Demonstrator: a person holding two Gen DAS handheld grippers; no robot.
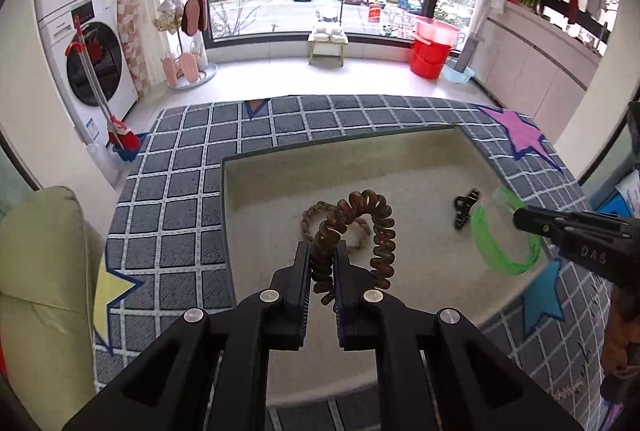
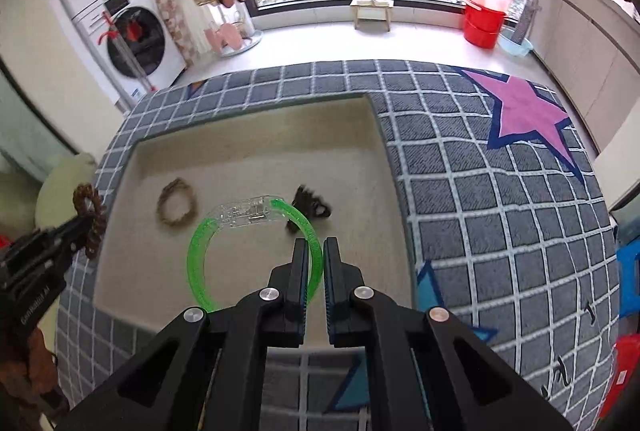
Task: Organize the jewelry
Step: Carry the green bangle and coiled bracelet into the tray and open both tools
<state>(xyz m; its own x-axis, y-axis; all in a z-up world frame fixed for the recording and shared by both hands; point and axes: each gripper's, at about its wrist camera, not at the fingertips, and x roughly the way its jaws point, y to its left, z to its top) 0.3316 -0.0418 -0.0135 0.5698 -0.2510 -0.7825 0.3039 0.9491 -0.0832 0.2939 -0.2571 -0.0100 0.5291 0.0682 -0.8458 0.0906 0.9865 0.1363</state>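
Note:
My left gripper (image 1: pixel 322 250) is shut on a brown spiral hair tie (image 1: pixel 362 227) and holds it above the beige tray (image 1: pixel 280 183). My right gripper (image 2: pixel 316 249) is shut on a green and clear bracelet (image 2: pixel 204 231) and holds it over the tray (image 2: pixel 248 151). A braided rope ring (image 1: pixel 310 219) and a black hair clip (image 1: pixel 464 208) lie on the tray floor. In the right wrist view the rope ring (image 2: pixel 177 206) lies left of the bracelet and the clip (image 2: pixel 310 206) just beyond it. The left gripper with the spiral tie (image 2: pixel 90 219) shows at the left edge.
The tray lies on a grey checked cloth (image 1: pixel 180 199) with coloured stars. Beyond the table edge stand a washing machine (image 1: pixel 92 67), a small stool (image 1: pixel 326 45) and red buckets (image 1: pixel 432 47) by the window. A pale cushion (image 1: pixel 40 271) is at the left.

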